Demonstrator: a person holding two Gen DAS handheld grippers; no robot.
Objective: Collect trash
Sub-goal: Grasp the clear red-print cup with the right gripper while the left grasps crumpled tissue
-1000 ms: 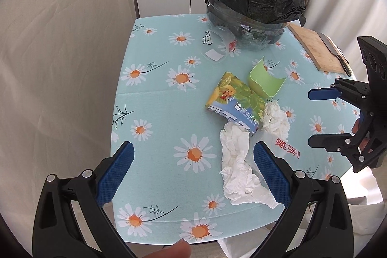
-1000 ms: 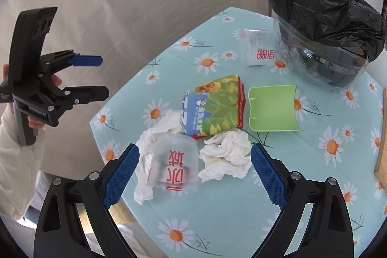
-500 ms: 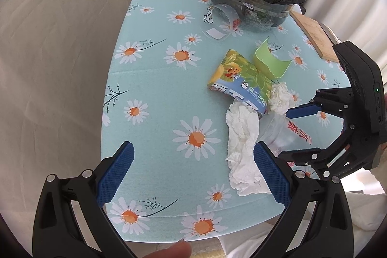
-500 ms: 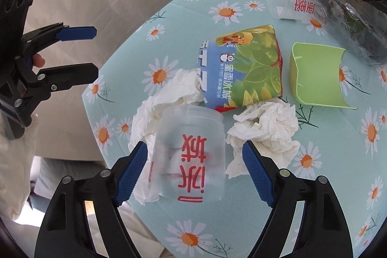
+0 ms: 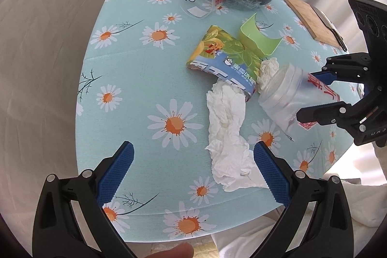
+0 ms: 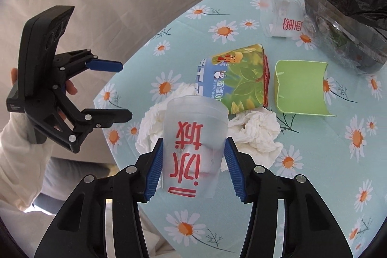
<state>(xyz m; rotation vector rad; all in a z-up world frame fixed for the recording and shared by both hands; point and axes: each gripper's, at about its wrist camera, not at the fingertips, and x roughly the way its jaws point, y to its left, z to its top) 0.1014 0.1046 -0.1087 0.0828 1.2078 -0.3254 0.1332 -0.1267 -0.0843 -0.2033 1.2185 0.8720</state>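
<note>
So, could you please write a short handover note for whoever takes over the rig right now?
Right gripper: jaws closing around the frosted cup, pads at its sides.
Left gripper: open, empty, above the long tissue.
On the table: drink carton, green cup piece, crumpled tissue, clear cup beside the lined bin.
Done: no item visibly binned.
Left: bin all of it.

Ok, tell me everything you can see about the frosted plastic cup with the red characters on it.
The frosted plastic cup is translucent, with large red characters printed down its side and a stepped band near the rim. It is tilted, mouth pointing away from the right gripper, whose jaws are closing on its lower body, blue pads at both sides. Crumpled white tissue lies under and beside it.
</note>
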